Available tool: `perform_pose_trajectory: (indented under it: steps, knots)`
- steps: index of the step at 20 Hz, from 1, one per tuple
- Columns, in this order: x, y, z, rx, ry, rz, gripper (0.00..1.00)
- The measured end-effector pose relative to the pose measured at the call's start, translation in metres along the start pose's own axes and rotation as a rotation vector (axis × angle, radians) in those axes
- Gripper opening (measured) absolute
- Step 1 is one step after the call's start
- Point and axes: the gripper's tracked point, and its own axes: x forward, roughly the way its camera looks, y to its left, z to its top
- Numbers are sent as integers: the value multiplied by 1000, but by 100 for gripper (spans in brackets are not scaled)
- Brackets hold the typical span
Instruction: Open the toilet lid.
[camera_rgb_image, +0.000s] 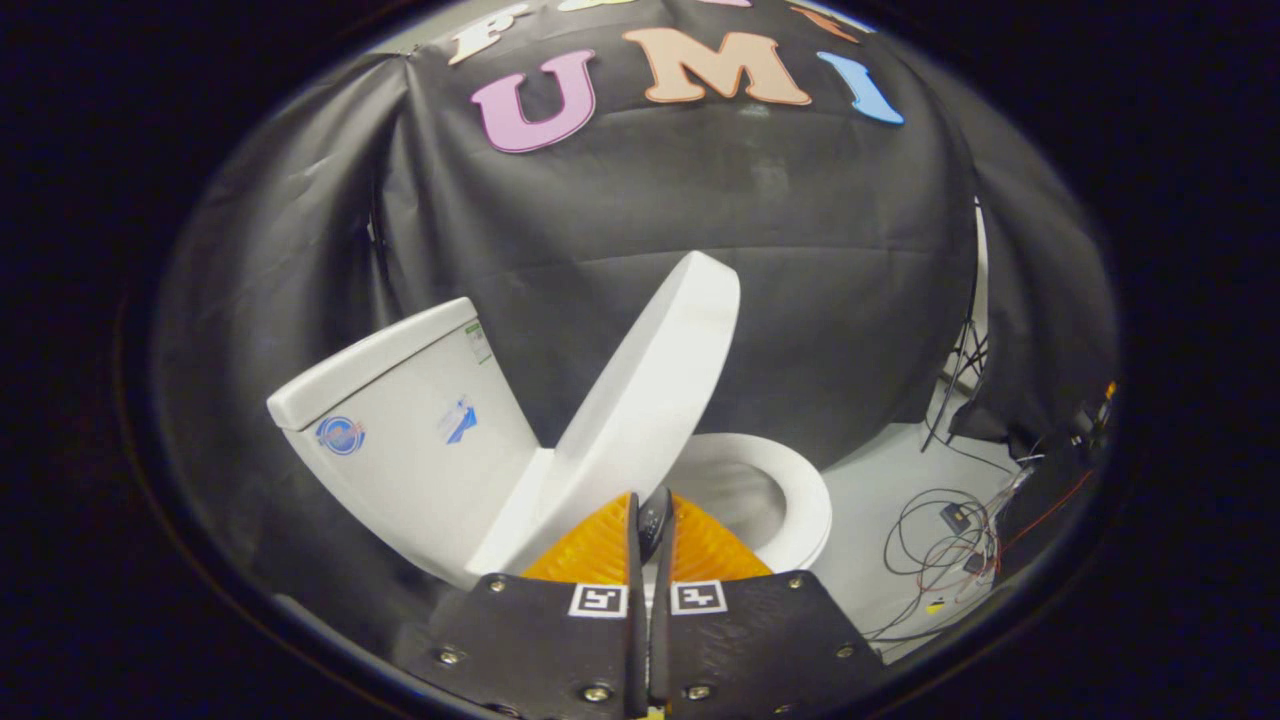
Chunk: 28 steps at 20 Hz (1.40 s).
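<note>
Claw (652, 525) pressed together, nothing pinched, tips just under lid (640, 400). Lid half raised, long axis slanting away from tank (400, 430), above bowl (790, 500); tank-side swing remaining, probably.

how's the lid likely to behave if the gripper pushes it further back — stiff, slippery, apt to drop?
The toilet lid looks like a rigid, glossy shell, so it probably swings as one piece on its hinge without flexing. The smooth surface may let the closed gripper slide. It stands partway up, short of the tank, so it could fall shut if released.
</note>
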Motion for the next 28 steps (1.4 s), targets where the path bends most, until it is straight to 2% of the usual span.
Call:
perform_pose_trajectory:
  steps: [11, 28]
  knots:
    - [-7, 41, 20, -88, -60, 10, 2]
    - [-14, 116, 42, -153, -145, 120, 2]
